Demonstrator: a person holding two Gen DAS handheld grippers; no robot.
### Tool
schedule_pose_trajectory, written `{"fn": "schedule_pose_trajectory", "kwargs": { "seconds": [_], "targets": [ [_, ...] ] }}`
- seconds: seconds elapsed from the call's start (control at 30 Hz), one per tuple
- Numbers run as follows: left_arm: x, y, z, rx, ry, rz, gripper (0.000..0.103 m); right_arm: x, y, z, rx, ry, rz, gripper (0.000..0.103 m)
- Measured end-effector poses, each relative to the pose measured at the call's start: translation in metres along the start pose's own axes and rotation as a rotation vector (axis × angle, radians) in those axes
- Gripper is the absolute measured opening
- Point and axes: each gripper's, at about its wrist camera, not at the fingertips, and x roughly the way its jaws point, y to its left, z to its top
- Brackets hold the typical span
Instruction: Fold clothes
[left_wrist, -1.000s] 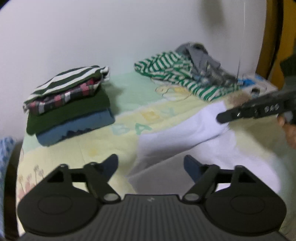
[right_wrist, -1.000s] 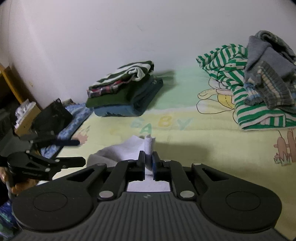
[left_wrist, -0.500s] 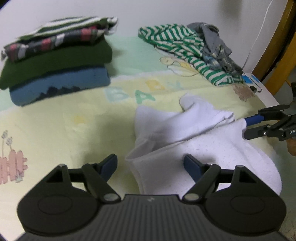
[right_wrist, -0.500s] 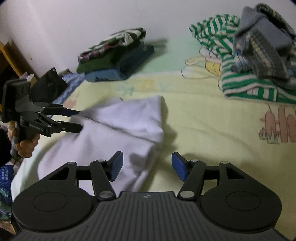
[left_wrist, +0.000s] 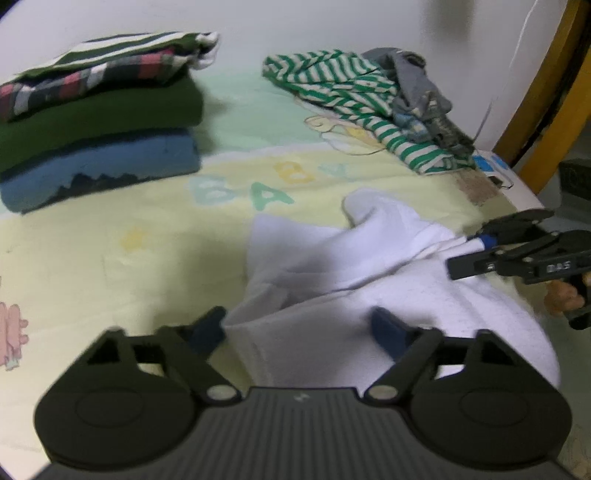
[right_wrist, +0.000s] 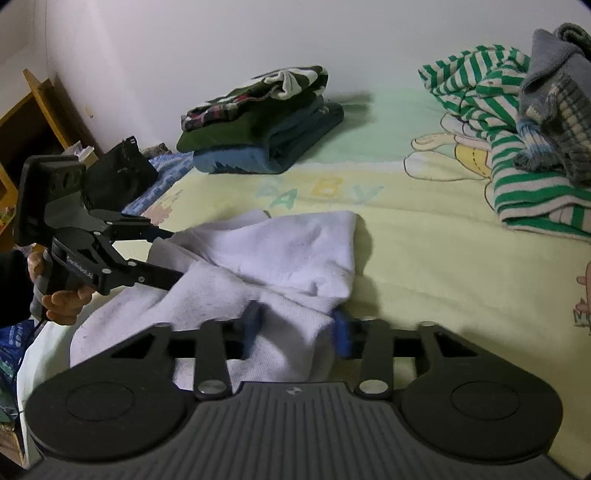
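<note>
Straddling the white garment (right_wrist: 280, 258) on the bed (right_wrist: 424, 240) we hold left gripper (left_wrist: 299, 328) and right gripper (right_wrist: 295, 328), both spread wide, gripping nothing.

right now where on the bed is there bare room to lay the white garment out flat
Bare blanket lies between the white garment and the striped heap, and in front of the folded stack around the BABY lettering. The near edge is crowded: both open claws straddle the garment there.
</note>
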Motion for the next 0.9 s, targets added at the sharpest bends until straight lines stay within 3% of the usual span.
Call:
{"fn": "schedule_pose_trajectory", "kwargs": {
  "seconds": [0.13, 0.23, 0.37, 0.47, 0.63, 0.67, 0.77, 0.9],
  "targets": [
    [-0.003, -0.011, -0.002, 0.020, -0.022, 0.025, 0.050, -0.006, 0.002, 0.005, 0.034, 0.005, 0.017, 0.017],
    [-0.010, -0.014, 0.004, 0.014, -0.040, 0.048, 0.016, -0.011, 0.005, 0.011, 0.055, 0.001, 0.024, 0.014],
    [-0.037, -0.022, 0.015, 0.023, -0.103, 0.061, 0.014, -0.025, 0.012, 0.022, 0.080, -0.025, 0.045, 0.013],
    [-0.071, -0.028, 0.027, 0.021, -0.193, 0.064, 0.013, -0.047, 0.024, 0.035, 0.080, -0.081, 0.061, 0.013],
    [-0.128, -0.040, 0.036, 0.024, -0.346, 0.084, 0.012, -0.092, 0.061, 0.057, -0.016, -0.200, 0.051, 0.013],
    [-0.137, -0.043, 0.033, 0.032, -0.367, 0.089, 0.007, -0.101, 0.070, 0.059, -0.048, -0.219, 0.044, 0.013],
    [-0.151, -0.055, 0.010, 0.056, -0.362, 0.091, 0.005, -0.122, 0.102, 0.054, -0.190, -0.239, -0.006, 0.013],
    [-0.163, -0.071, -0.027, 0.085, -0.329, 0.082, 0.005, -0.132, 0.139, 0.012, -0.359, -0.182, -0.075, 0.013]
  ]
}}
